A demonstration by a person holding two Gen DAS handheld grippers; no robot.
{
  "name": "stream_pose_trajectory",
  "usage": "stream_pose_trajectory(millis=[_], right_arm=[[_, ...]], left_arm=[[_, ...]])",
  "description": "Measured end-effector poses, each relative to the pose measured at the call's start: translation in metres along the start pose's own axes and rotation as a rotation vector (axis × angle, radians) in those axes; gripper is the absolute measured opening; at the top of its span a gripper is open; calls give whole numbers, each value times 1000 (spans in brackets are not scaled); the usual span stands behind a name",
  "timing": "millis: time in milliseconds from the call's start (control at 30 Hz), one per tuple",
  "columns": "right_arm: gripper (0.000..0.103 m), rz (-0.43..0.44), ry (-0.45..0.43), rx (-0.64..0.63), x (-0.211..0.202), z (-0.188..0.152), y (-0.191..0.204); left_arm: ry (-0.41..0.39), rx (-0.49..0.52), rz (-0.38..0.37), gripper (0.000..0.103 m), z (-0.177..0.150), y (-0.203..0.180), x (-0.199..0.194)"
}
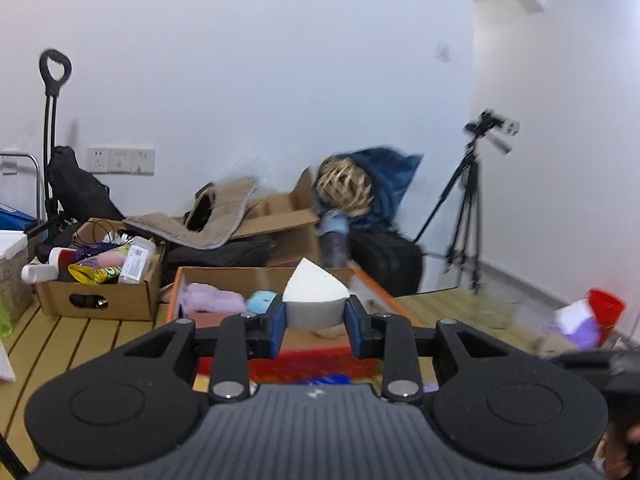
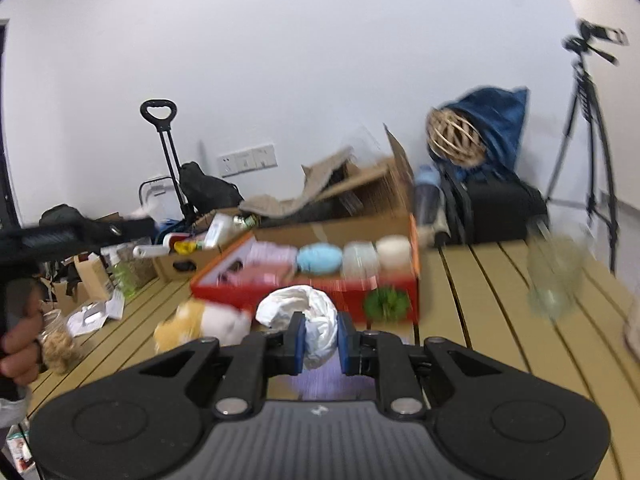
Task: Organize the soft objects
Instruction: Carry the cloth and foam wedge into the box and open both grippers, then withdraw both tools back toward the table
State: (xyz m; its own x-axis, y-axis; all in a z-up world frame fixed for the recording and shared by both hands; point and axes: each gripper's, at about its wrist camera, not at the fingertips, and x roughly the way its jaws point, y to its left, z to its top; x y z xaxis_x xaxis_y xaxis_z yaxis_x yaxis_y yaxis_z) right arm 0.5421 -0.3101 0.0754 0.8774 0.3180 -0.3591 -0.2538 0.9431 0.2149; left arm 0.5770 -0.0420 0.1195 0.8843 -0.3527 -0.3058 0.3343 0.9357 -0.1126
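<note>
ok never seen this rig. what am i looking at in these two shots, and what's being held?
No robot arm: a person holds a two-finger gripper in each hand, and each has a fisheye camera looking along its fingers.

Left wrist view: the left gripper grips a white foam wedge.

Right wrist view: the right gripper pinches a crumpled white bag.

On the wooden table sits a red box holding soft balls, including a blue ball. A plush toy lies beside it. The clutter behind is blurred.

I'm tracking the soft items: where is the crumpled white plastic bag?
Right wrist view, centre: the white bag is pinched in the right hand-held gripper, just before the red box.
</note>
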Motion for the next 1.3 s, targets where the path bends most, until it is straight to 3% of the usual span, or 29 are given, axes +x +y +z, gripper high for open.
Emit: stream_pose_trajectory(millis=[100,200,333,400,500,567,600,667,867,967,1100,1300], right_arm=[[16,39,5,-16,45,32,-7],[16,41,63,-46,114,67,-15],[16,-115,181,-102,218,99,-36],[17,-161,214,-88,258,105,-50],[21,-119,260,-10,308,118,-67],[34,-66,289,33,333,123,-72],[42,-59,295,52,341,124,-73],[41,-60,288,55,346,124,-71],[41,-77,228,41,298,128,-65],[45,-67,167,31,230,127,-58],[64,-50,102,9,126,111,-42],[74,-52,56,-105,10,67,-4]], left_arm=[[102,-16,-23,32,14,19,69],[239,-63,-53,32,24,36,151],[366,-18,9,34,16,43,234],[404,7,34,36,9,46,260],[431,-3,75,41,2,58,282],[431,-16,73,62,0,61,284],[426,-15,72,65,1,62,281],[414,-4,69,66,4,63,280],[355,-37,73,69,28,66,241],[272,-65,26,75,39,65,186],[119,-34,-61,81,34,52,91],[18,15,-75,84,4,11,-21]])
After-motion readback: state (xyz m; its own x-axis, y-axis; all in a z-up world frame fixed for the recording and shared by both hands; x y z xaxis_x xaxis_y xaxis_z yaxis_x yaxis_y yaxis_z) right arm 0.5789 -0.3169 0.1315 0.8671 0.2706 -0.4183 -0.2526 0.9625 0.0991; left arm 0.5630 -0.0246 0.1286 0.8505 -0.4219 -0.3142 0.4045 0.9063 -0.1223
